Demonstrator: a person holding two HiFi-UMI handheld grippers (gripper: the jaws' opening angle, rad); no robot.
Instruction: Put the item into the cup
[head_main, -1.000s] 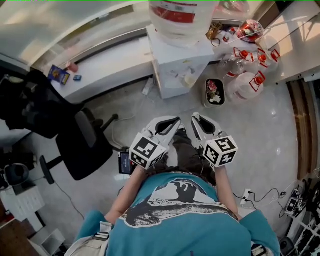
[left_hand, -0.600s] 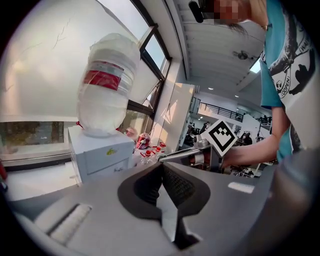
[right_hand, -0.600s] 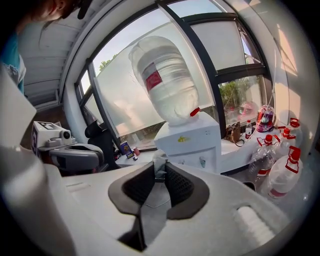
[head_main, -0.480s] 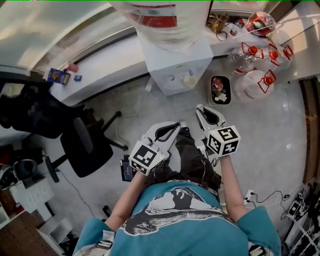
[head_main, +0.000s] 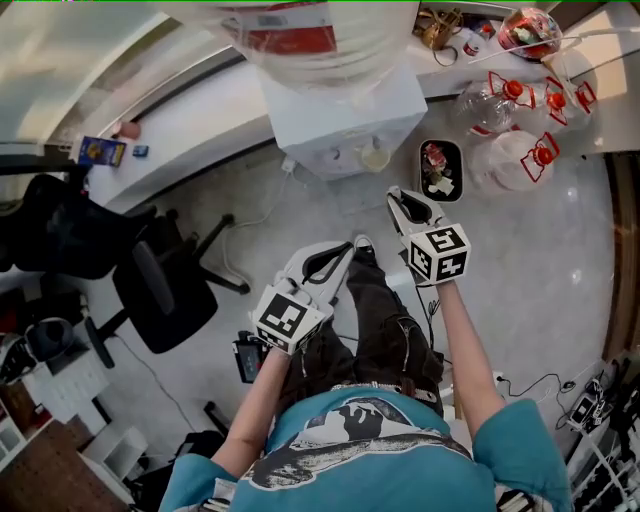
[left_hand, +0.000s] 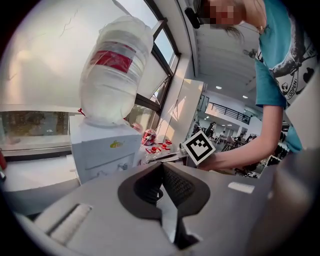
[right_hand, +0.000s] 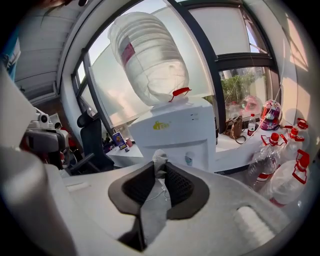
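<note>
The person (head_main: 360, 430) stands on the floor (head_main: 540, 280) facing a white water dispenser (head_main: 340, 110) that carries a big upturned bottle (head_main: 300, 30), and holds both tools out in front of the body. The right claw (right_hand: 160, 167) is clamped on the item (right_hand: 159, 158), a small crumpled whitish scrap that pokes up just past the jaw tips. In the right gripper view the item sits in line with the dispenser's front panel but apart from it. The left claw (left_hand: 161, 167) is lower and nearer the person's legs in the head view. Its jaws are pressed together at the tips with nothing between them, and its own view looks across at the right tool's marker cube (left_hand: 198, 147) and the forearm behind it. A small pale thing in the dispenser's tap recess may be the cup (right_hand: 189, 159), though it is too small to be sure. On the floor to the right of the dispenser lies a dark tray (head_main: 440, 170) with bits of rubbish in it. Just beyond it stand clear jugs (head_main: 520, 160) with red handles. To the left a black office chair (head_main: 160, 290) stands near a long white tabletop (head_main: 200, 135) under the window, with a blue box (head_main: 97, 152) on it.
</note>
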